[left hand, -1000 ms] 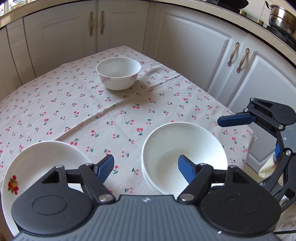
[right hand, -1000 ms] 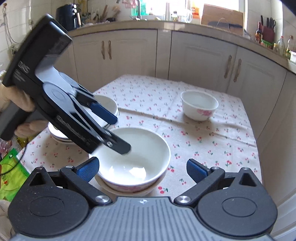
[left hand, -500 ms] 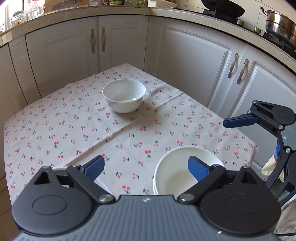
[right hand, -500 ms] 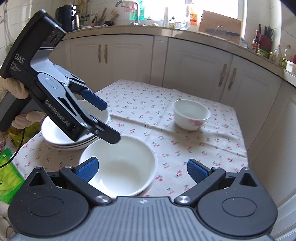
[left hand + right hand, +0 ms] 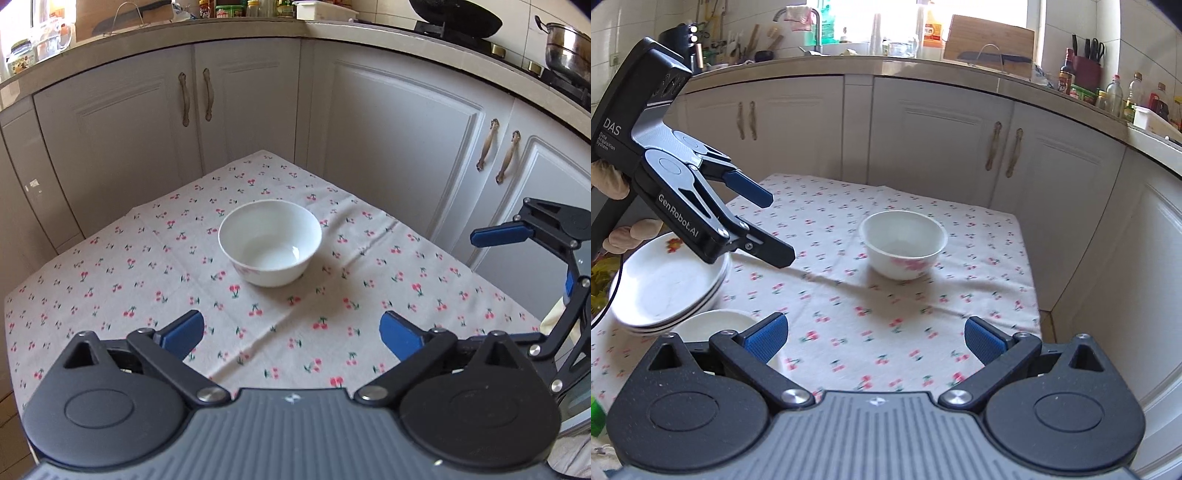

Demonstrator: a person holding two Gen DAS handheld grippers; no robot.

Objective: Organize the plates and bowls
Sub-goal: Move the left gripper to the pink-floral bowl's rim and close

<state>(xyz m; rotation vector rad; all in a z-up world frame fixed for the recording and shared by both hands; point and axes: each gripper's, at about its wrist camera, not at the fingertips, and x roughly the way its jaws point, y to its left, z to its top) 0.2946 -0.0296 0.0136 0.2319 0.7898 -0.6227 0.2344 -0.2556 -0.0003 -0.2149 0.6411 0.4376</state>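
**Both grippers empty, small bowl sitting alone at the far side**

I'm holding both tools above the cherry-print tablecloth (image 5: 258, 332) right now, and neither is carrying anything. The left gripper (image 5: 291, 332) is spread wide with only cloth between its blue pads, and the right gripper (image 5: 873, 338) is splayed open the same way.

The small white bowl (image 5: 270, 242) with the pink flower print is standing upright by itself toward the far end of the table, well apart from everything else. In the right wrist view I'm seeing the stack of plates (image 5: 668, 284) at the near left corner and, just beside it, the rim of a larger white bowl (image 5: 716, 325) peeking out behind my left pad.

I'm judging the small bowl to be the next thing to collect. The risks: its glazed rim is smooth and curved, so a shallow pinch could slip and tip it. The cloth is wrinkled around it, so dragging could bunch the fabric. And the plate stack is overhanging near the table edge, so a stray swing from the left tool could knock it.
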